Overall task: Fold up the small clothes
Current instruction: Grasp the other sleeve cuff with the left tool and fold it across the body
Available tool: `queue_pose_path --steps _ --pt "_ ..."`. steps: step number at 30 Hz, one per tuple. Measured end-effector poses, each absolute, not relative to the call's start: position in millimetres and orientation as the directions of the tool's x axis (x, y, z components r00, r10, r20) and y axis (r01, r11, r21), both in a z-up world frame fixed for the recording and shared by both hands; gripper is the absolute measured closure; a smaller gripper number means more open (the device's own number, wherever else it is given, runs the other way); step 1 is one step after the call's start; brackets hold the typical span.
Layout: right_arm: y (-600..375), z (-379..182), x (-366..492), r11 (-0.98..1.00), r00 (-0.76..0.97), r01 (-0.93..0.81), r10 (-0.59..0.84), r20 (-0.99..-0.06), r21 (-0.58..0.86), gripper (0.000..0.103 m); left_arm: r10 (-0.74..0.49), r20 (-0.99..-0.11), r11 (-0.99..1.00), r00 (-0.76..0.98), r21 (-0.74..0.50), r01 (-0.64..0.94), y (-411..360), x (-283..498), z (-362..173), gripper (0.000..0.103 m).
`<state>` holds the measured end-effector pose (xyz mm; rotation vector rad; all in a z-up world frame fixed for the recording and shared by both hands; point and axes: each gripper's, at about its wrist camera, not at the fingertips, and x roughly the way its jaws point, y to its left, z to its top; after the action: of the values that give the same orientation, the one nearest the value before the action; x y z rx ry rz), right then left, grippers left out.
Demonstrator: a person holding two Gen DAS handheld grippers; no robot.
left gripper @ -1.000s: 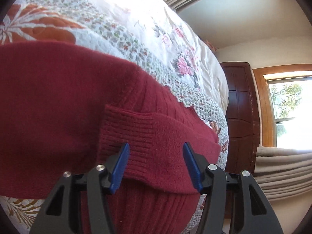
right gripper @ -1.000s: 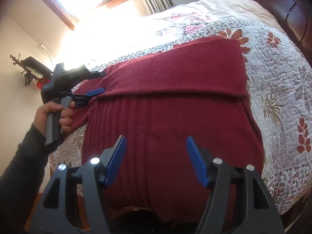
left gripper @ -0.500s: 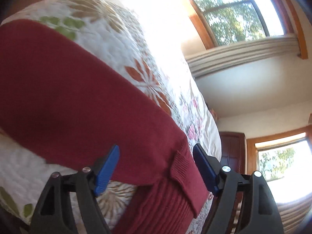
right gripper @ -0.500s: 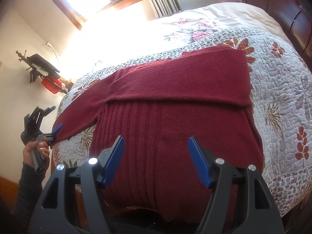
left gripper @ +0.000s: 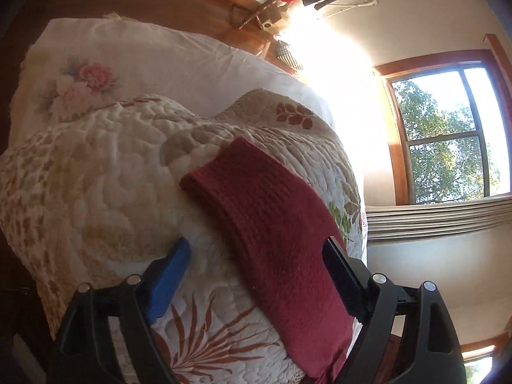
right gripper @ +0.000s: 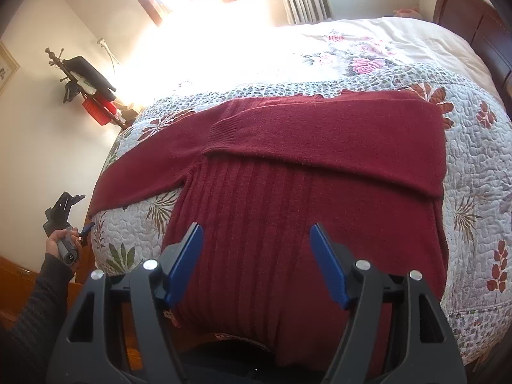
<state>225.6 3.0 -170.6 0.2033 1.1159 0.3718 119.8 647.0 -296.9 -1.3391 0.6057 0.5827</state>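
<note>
Right wrist view: we hold the right gripper [right gripper: 256, 256] with its jaws spread wide and empty over the lower centre of the frame, above the ribbed body of the dark red sweater [right gripper: 288, 211], which lies flat on the quilted bed [right gripper: 473, 172] with one sleeve folded across its chest and the other sleeve stretched toward the left edge. At the lower left of that frame our left hand [right gripper: 59, 244] grips the handle of its tool beside the bed's corner. In the left wrist view the left gripper [left gripper: 256, 256] also stands open, its jaws either side of the outstretched sleeve cuff [left gripper: 256, 204] at the frame's centre, gripping nothing.
</note>
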Motion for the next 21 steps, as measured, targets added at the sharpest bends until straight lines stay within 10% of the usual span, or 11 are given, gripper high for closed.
queue_pose_path --steps 1,3,5,21 --pt "-0.9 -170.7 224.3 0.923 0.389 -0.177 0.384 -0.837 0.341 0.033 0.056 -0.697 0.137 0.715 -0.704 -0.697 652.2 118.8 -295.2 0.021" --pt "-8.7 -172.1 222.6 0.928 0.392 -0.150 0.373 -0.841 0.342 0.033 0.050 -0.714 0.148 0.699 -0.687 -0.712 661.7 120.6 -294.4 0.075" --pt "-15.5 -172.9 220.5 0.931 0.397 -0.129 0.363 -0.843 0.341 0.033 0.025 -0.734 0.152 0.678 -0.668 -0.728 663.8 125.8 -297.3 0.094" --pt "-49.6 -171.6 213.5 0.924 0.440 -0.074 0.368 -0.819 0.375 0.033 -0.078 -0.464 0.715 0.883 -0.643 -0.275 512.4 237.6 -53.6 0.096"
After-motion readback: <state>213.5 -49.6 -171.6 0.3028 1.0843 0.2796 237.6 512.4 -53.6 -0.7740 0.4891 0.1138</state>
